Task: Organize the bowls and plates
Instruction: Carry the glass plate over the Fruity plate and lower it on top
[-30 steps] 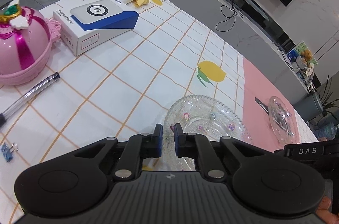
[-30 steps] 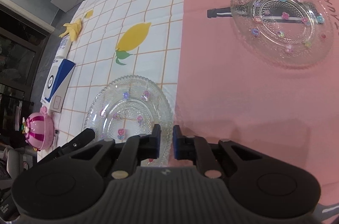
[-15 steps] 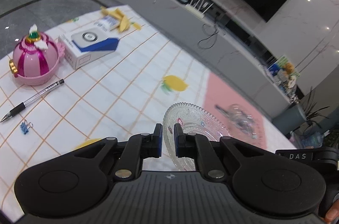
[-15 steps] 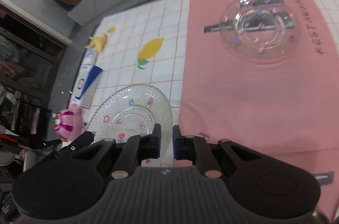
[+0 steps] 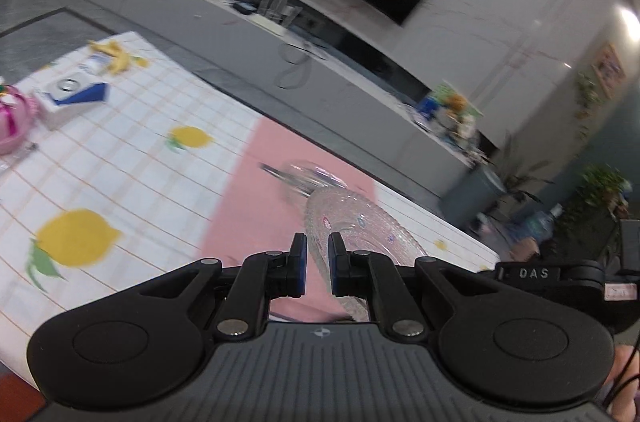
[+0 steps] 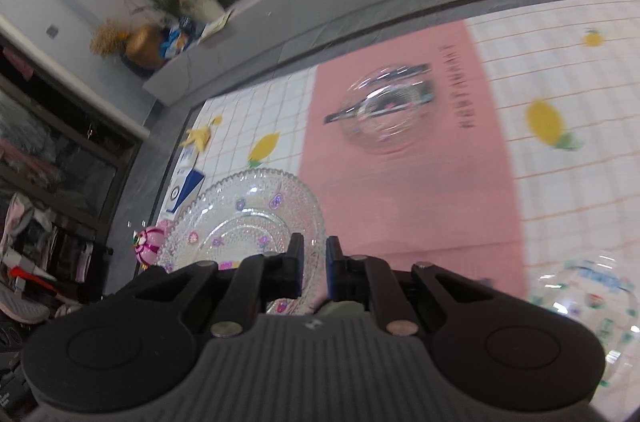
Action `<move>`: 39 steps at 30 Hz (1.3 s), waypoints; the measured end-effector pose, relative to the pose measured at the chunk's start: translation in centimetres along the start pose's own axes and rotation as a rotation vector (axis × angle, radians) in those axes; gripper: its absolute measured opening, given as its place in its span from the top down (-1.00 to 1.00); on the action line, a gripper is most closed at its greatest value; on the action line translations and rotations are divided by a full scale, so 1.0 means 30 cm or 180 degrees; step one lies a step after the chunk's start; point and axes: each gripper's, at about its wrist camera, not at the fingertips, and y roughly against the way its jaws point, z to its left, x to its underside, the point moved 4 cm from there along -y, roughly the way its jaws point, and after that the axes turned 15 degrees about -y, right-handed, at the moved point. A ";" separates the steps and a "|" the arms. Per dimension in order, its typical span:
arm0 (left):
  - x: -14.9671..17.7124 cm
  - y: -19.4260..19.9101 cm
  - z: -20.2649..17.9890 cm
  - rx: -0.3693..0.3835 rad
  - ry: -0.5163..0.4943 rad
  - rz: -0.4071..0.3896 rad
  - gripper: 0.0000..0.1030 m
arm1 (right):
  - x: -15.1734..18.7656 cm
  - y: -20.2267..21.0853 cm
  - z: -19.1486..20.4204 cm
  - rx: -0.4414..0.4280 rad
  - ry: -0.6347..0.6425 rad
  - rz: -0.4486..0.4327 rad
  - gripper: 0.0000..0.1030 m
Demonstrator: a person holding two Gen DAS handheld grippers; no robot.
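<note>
So far, one plate (image 6: 248, 218) is pinched at opposite rims by the left tongs (image 5: 317, 264) and right tongs (image 6: 313, 264), lifted off the table (image 6: 560, 182); the stack (image 6: 384, 110) is not yet reached.

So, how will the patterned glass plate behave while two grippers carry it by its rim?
The glass plate is probably rigid and fragile. Its beaded rim may give the left gripper and right gripper some purchase, yet smooth glass could slip if tilted.

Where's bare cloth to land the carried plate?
Free: the pink strip between the held plate and the clear dish beyond it; also the white grid right of the strip, around the lemon print. Crowded: the near-right corner, with a patterned glass bowl.
</note>
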 end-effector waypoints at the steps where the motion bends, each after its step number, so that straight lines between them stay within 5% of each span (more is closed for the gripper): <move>1: 0.011 -0.003 -0.033 0.0056 -0.0019 0.0013 0.78 | -0.003 0.037 -0.030 -0.0009 -0.0023 -0.0053 0.83; 17: 0.223 -0.165 -0.397 0.0380 -0.0231 0.0376 0.77 | -0.020 0.342 -0.471 0.0304 -0.0261 -0.0442 0.83; 39: 0.462 -0.356 -0.530 0.0055 -0.0550 0.0742 0.76 | -0.009 0.225 -0.798 0.0679 -0.0362 -0.0280 0.83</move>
